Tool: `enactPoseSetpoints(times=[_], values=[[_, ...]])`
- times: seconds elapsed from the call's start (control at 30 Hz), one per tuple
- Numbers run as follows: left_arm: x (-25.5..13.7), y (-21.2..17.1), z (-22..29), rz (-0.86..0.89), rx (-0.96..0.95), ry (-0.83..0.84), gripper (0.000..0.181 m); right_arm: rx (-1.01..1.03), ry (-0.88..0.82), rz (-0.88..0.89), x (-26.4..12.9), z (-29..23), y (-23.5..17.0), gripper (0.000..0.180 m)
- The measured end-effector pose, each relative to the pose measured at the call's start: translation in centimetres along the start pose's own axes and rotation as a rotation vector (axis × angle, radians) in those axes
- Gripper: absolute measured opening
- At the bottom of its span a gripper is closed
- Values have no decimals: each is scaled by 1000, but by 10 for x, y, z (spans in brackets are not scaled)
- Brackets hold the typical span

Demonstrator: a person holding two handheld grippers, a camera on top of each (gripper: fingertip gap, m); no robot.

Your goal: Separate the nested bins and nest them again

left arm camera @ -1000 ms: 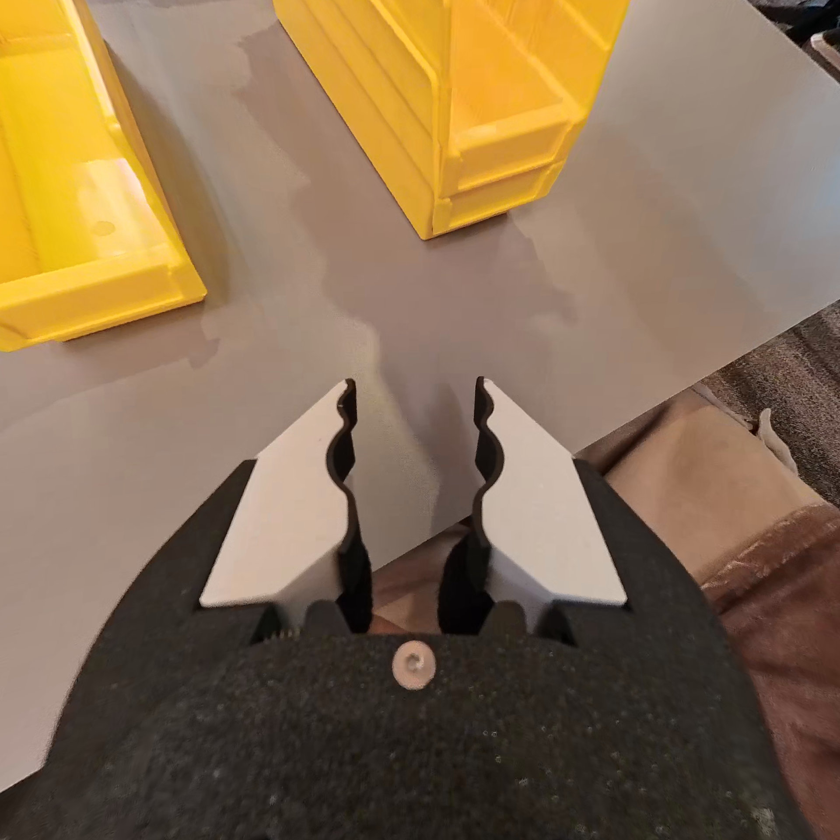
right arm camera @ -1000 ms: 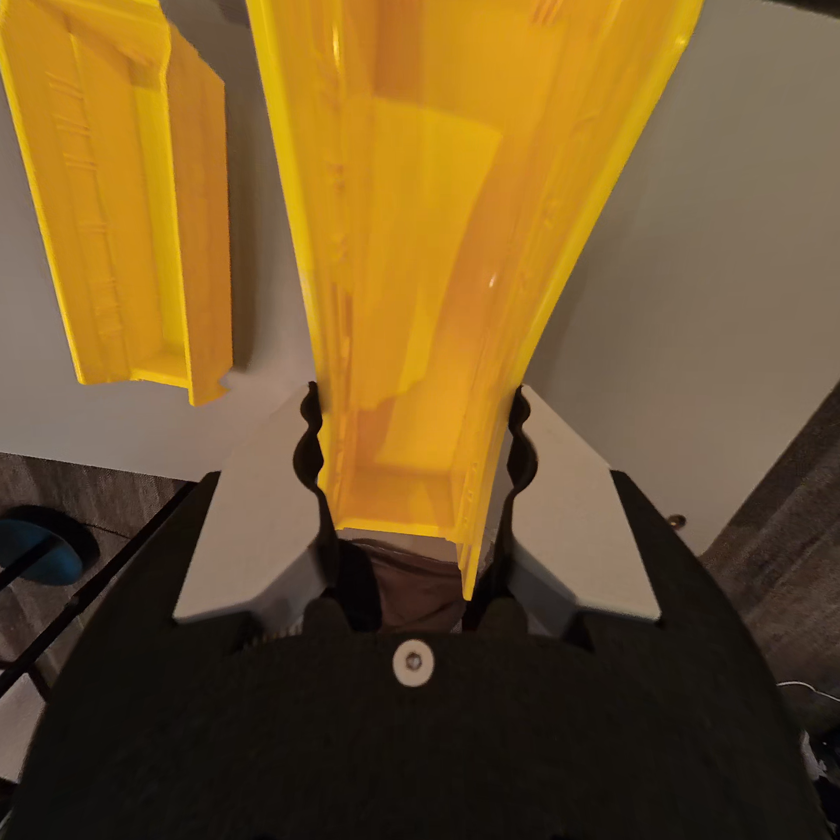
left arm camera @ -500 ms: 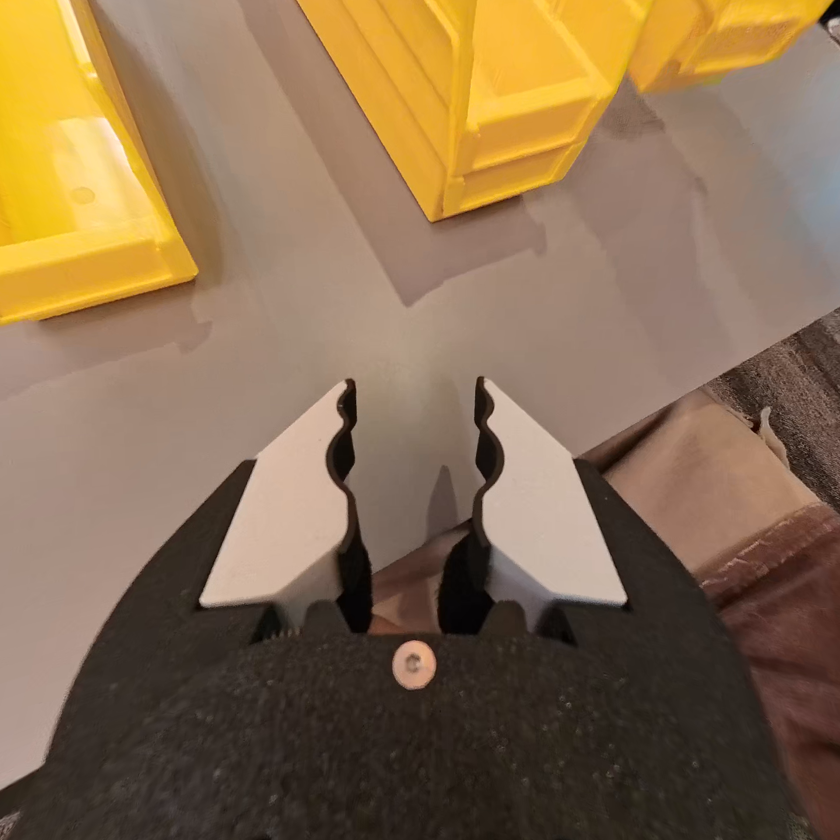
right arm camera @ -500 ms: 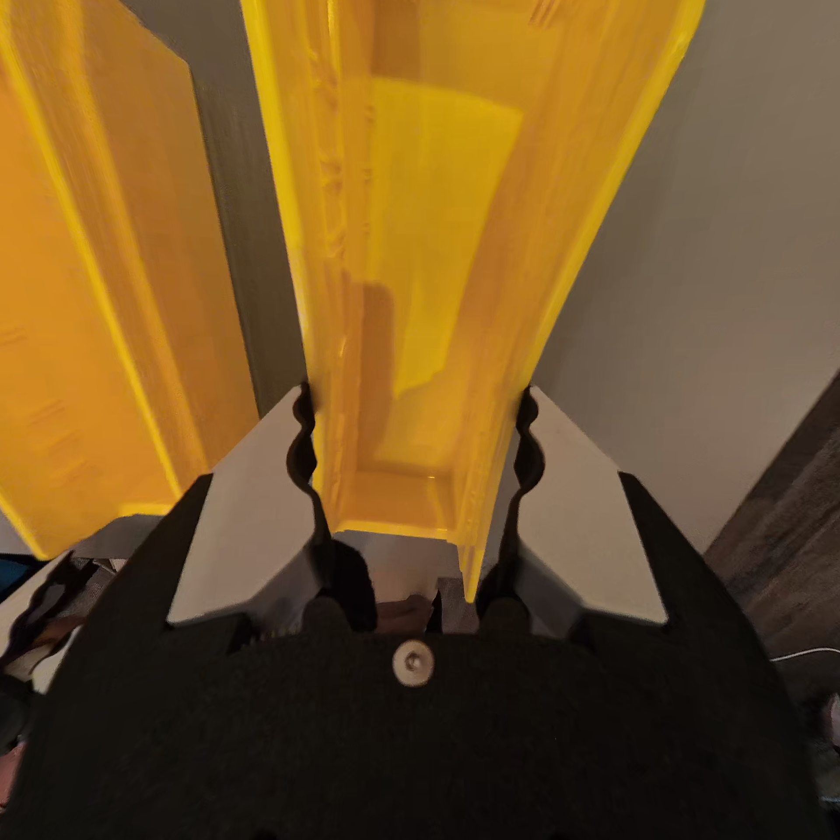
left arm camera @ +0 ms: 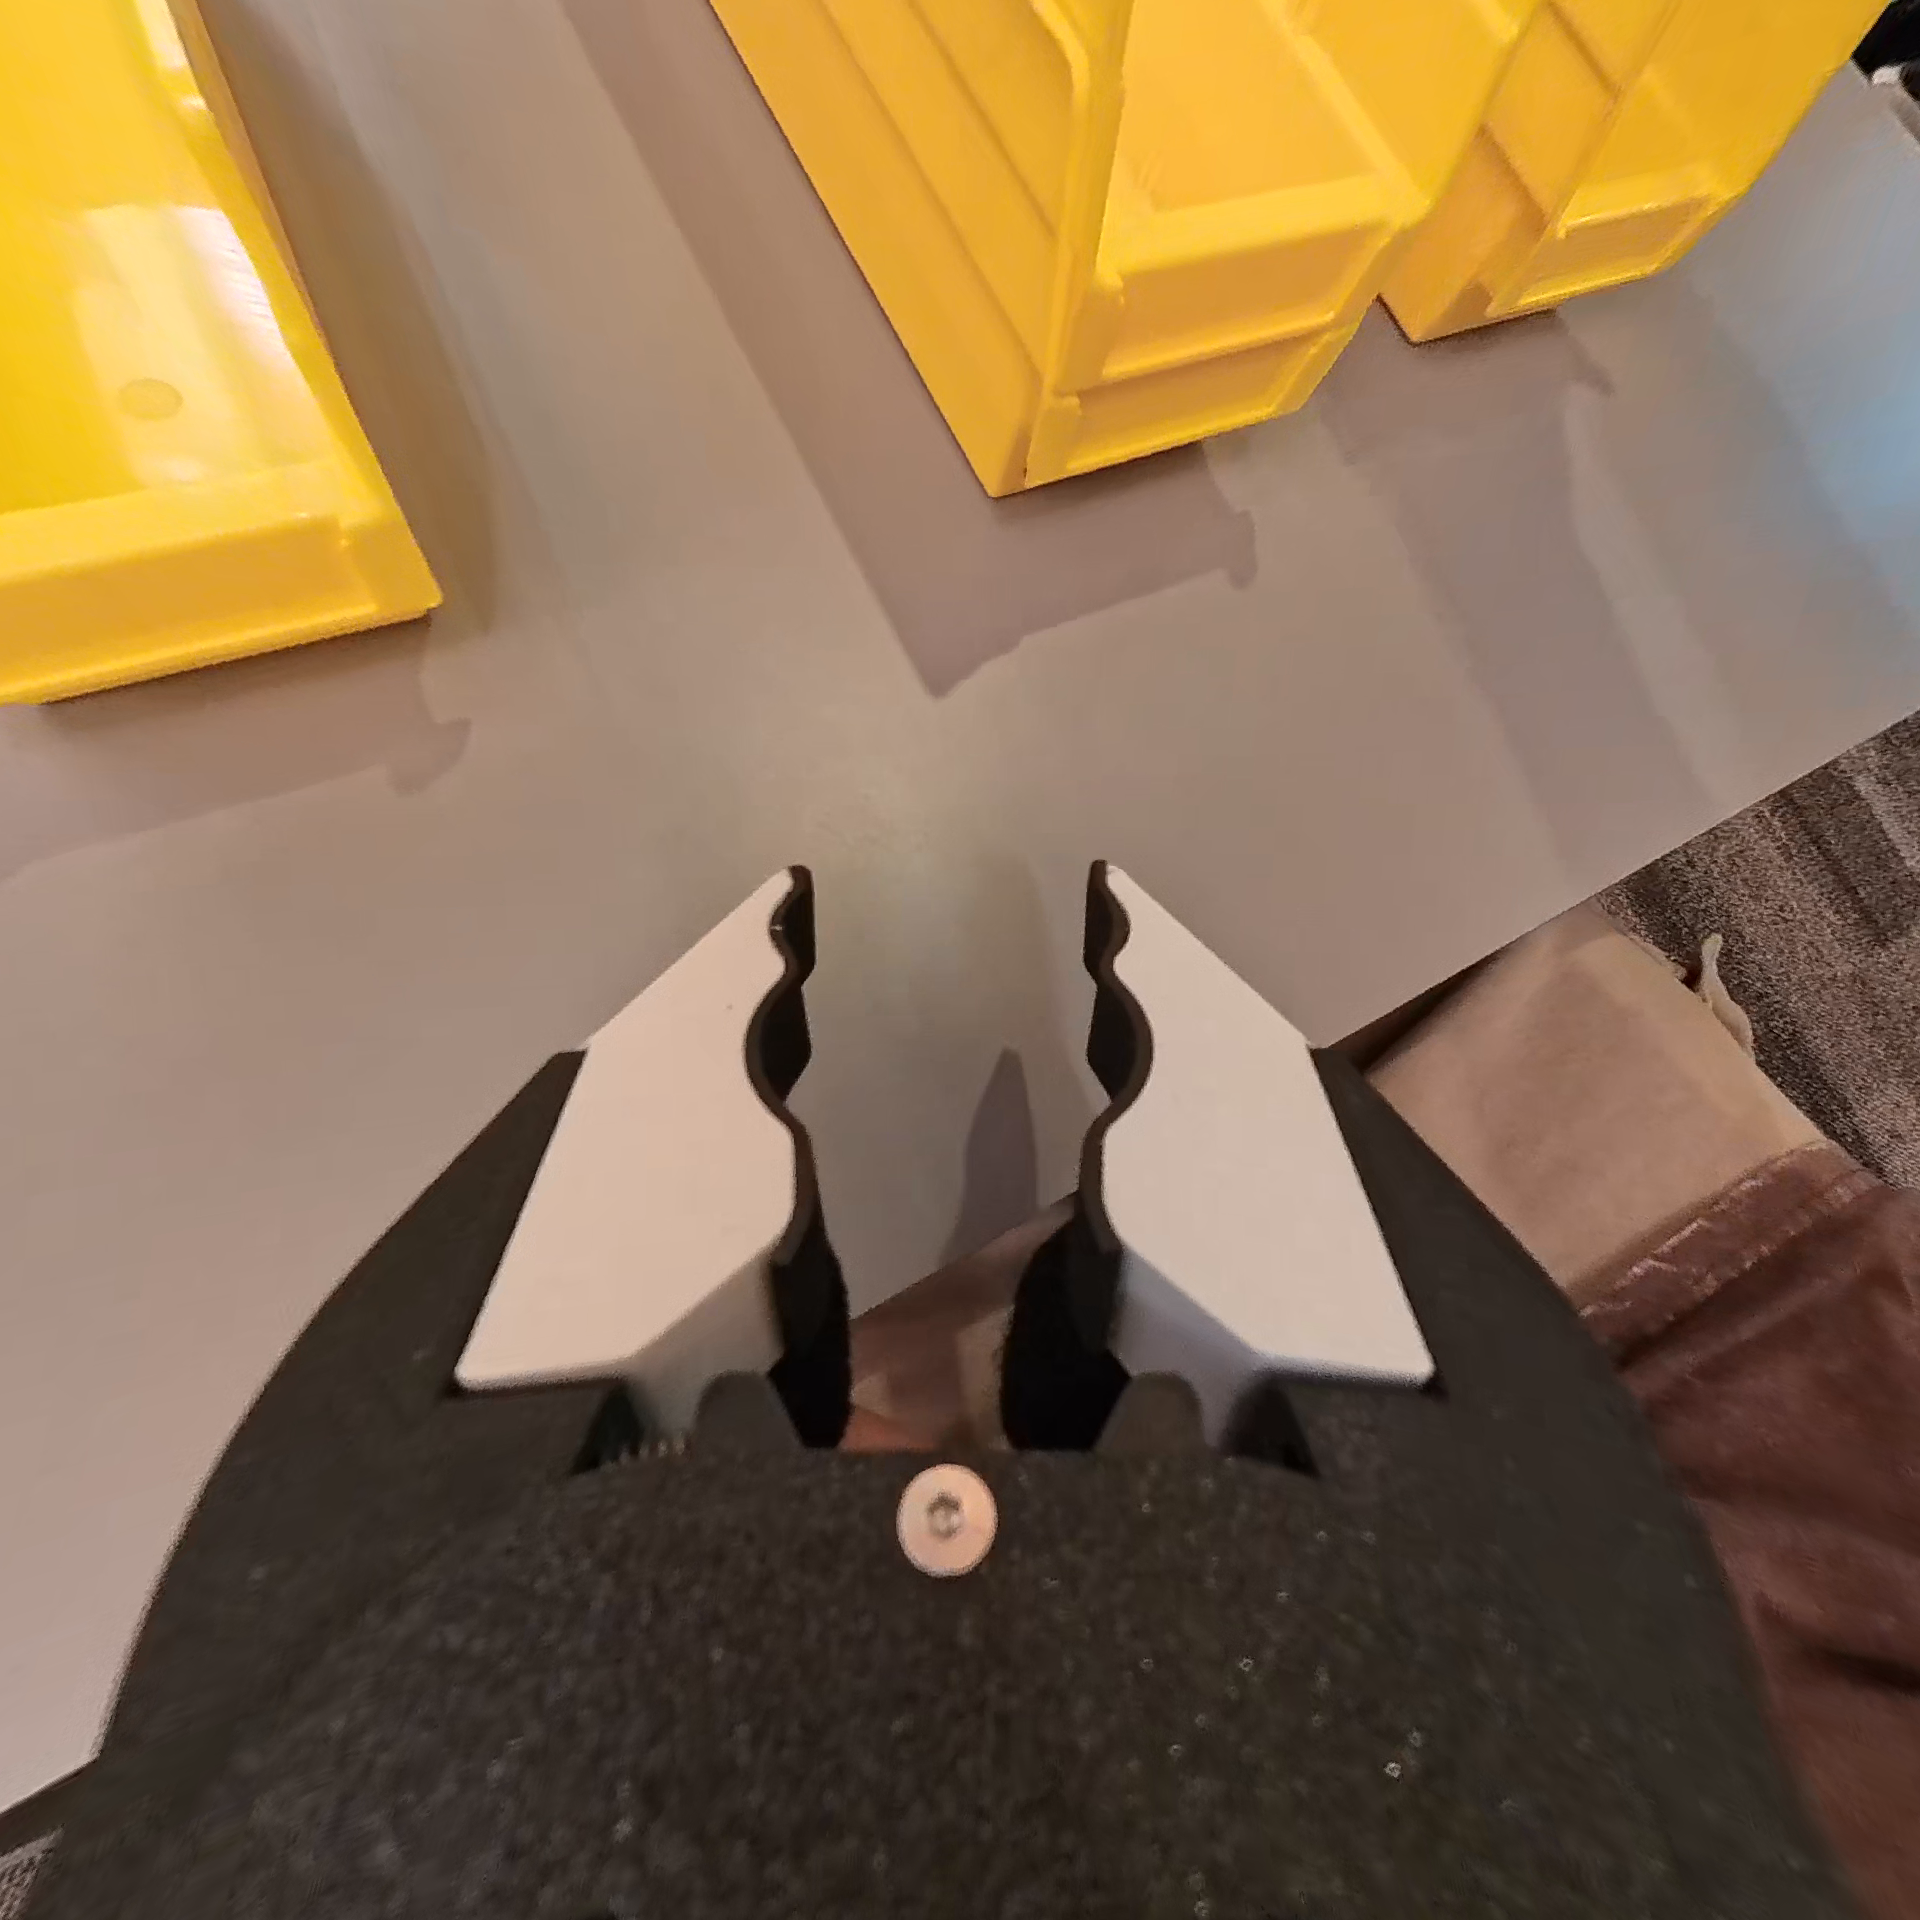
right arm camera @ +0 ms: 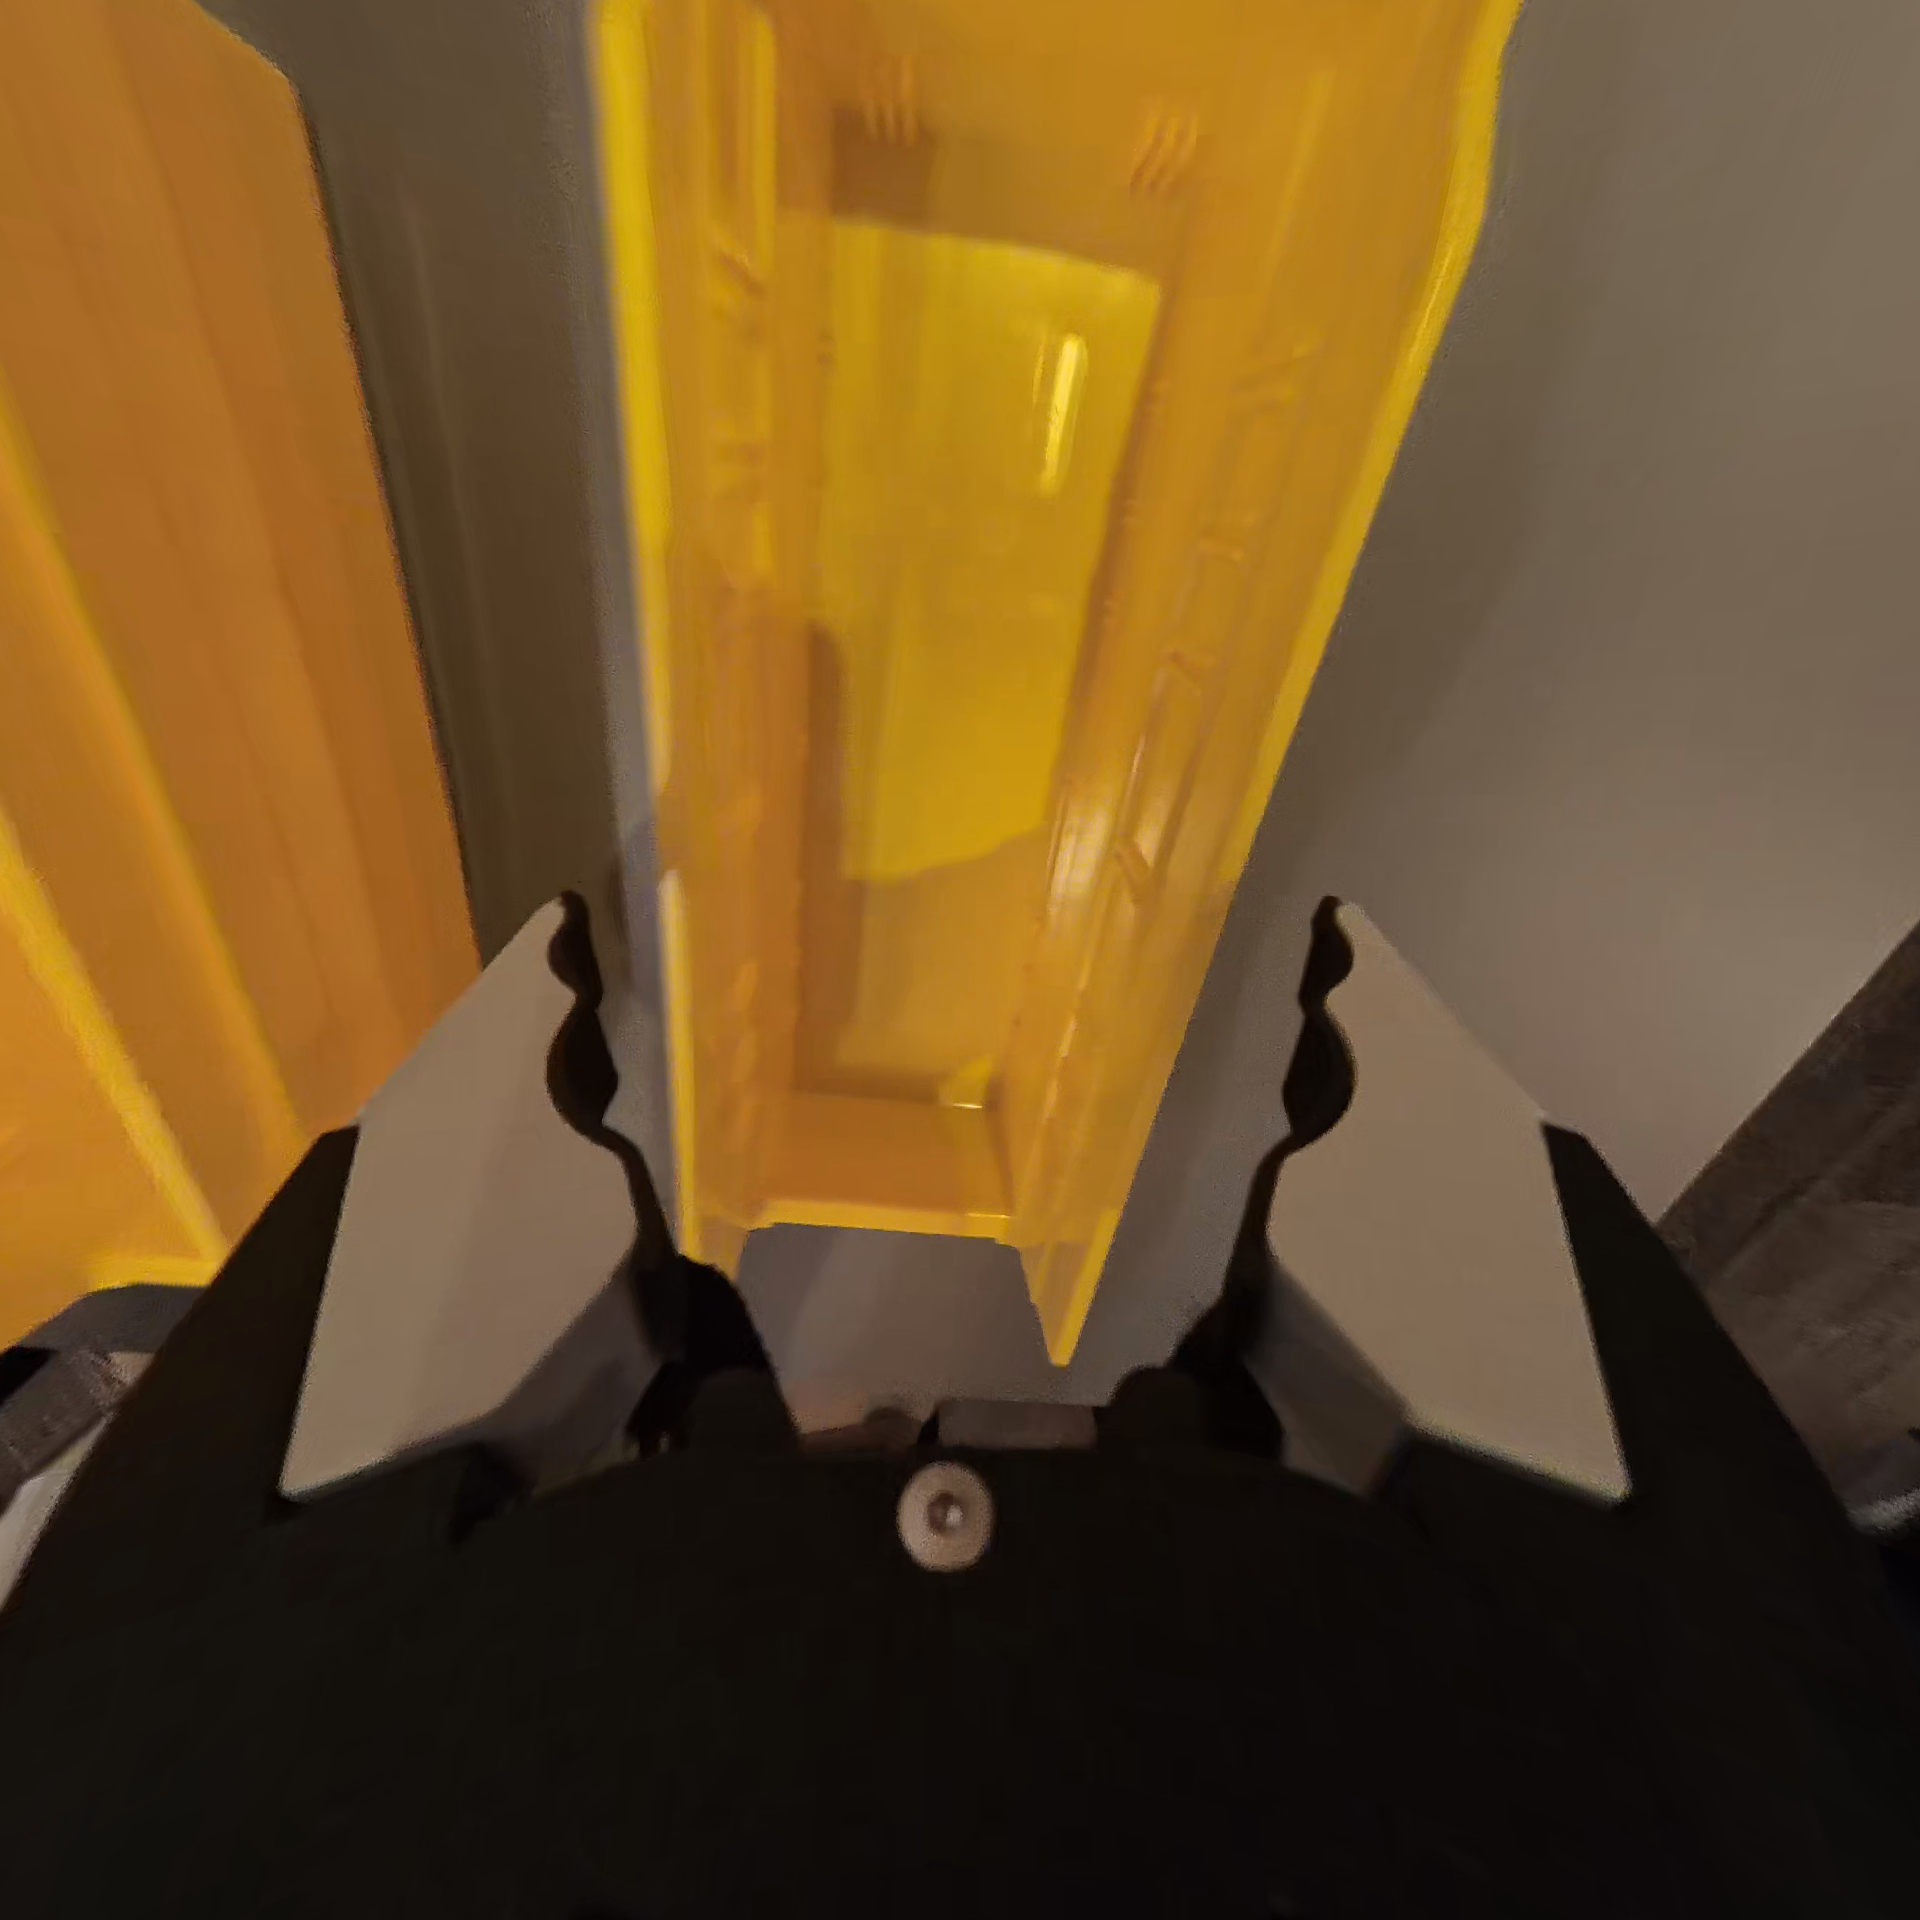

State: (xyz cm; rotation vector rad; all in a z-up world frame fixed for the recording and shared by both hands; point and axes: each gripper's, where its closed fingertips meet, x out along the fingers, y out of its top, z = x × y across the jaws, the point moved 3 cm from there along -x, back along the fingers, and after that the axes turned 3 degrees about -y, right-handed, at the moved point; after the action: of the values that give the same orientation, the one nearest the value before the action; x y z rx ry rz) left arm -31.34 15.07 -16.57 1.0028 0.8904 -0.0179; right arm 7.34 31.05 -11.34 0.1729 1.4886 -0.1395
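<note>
Separation underway: your right gripper [right arm camera: 951, 925] stands spread around the set-down bin [right arm camera: 997, 644], gripping nothing; left gripper [left arm camera: 948, 888] part-open, empty; nested pair [left arm camera: 1122, 239] remains, renesting pending

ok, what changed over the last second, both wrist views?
The right hand-held gripper opened and let go of the yellow bin, now set on the grey table beside the nested pair. The left hand-held gripper stayed open and empty; the lone bin stayed put.
</note>
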Motion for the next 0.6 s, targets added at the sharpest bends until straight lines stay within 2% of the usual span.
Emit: enactPoseSetpoints(times=[0.17, 0.27, 0.4, 0.5, 0.57, 0.6], values=[[-1, 0, 5, 5, 11, -10, 50, -24, 90, 189, -67, -59, 15, 134], [0, -2, 6, -6, 25, 2, 51, -45, 148, 234, -81, -113, 15, 138], [-2, -3, 8, -10, 50, 13, 51, -24, 143, 176, -59, -165, 7, 152], [-4, -6, 6, -15, 59, 24, 51, -18, 92, 120, -37, -183, 0, 153], [-6, -7, 4, -12, 52, 24, 51, -12, 35, 97, -27, -182, -2, 145], [-7, -7, 2, -9, 45, 22, 51, -11, 10, 91, -24, -179, -3, 132]])
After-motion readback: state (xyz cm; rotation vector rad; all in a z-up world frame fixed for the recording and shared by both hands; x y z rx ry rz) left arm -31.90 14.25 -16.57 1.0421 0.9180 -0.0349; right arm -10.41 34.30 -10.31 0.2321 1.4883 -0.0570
